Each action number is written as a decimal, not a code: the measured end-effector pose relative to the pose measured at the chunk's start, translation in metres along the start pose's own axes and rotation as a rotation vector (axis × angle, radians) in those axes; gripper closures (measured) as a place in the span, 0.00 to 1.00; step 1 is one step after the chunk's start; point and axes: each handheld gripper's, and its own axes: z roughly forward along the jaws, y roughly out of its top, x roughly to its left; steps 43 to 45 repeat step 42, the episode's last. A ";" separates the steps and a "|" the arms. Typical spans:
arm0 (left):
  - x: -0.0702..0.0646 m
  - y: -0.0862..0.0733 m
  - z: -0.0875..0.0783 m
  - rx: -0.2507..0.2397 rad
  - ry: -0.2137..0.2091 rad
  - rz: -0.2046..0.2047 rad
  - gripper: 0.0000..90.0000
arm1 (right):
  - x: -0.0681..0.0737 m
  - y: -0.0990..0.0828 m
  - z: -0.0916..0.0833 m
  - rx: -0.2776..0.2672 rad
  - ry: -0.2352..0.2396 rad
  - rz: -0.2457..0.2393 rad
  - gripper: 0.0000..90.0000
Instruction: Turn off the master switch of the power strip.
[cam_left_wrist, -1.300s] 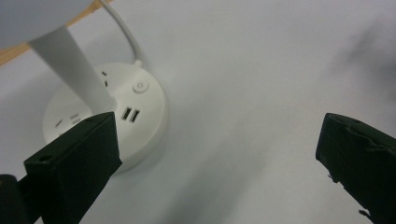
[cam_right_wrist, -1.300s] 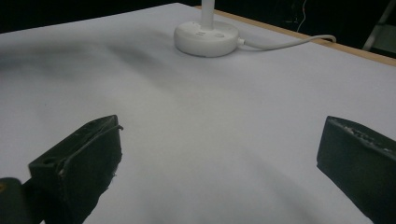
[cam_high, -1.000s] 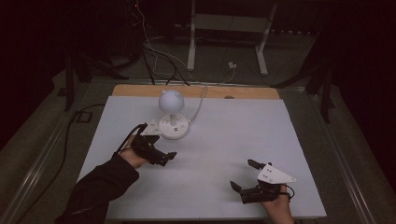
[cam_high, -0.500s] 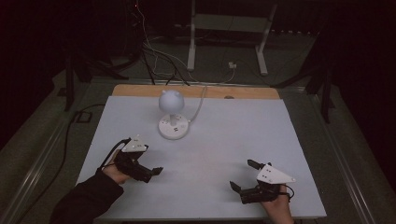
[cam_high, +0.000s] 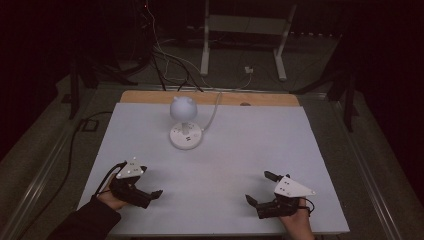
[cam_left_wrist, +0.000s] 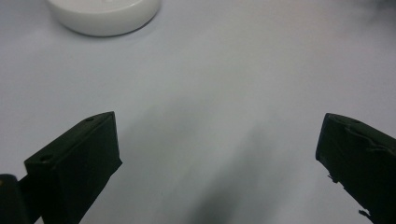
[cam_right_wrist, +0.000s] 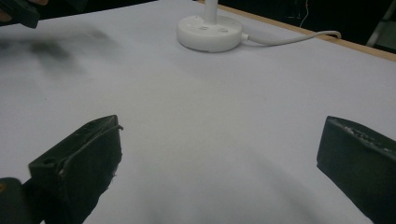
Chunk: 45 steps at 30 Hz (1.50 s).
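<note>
A white desk lamp with a round base and a globe head stands at the back middle of the white table. My left gripper rests low at the near left, well in front of the lamp, open and holding nothing. In the left gripper view its jaws stand wide apart over bare table, with the lamp base at the top left. My right gripper lies at the near right, also open and holding nothing. The right gripper view looks towards the lamp base.
The lamp's white cable runs off the back over the wooden table edge; it is also in the right gripper view. Behind the table stand a metal frame and loose floor cables.
My left gripper has drawn back from beside the lamp base to the near left of the table. The right gripper has stayed put.
</note>
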 end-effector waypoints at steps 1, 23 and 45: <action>0.000 -0.003 -0.001 -0.008 0.007 -0.005 0.00 | 0.000 0.000 0.000 -0.001 0.001 0.001 0.00; -0.012 -0.043 -0.009 -0.004 0.091 -0.050 0.00 | 0.001 0.000 0.002 0.012 0.006 -0.012 0.00; -0.011 -0.041 -0.008 -0.047 0.079 -0.053 0.00 | 0.002 0.000 0.004 0.020 0.012 -0.018 0.00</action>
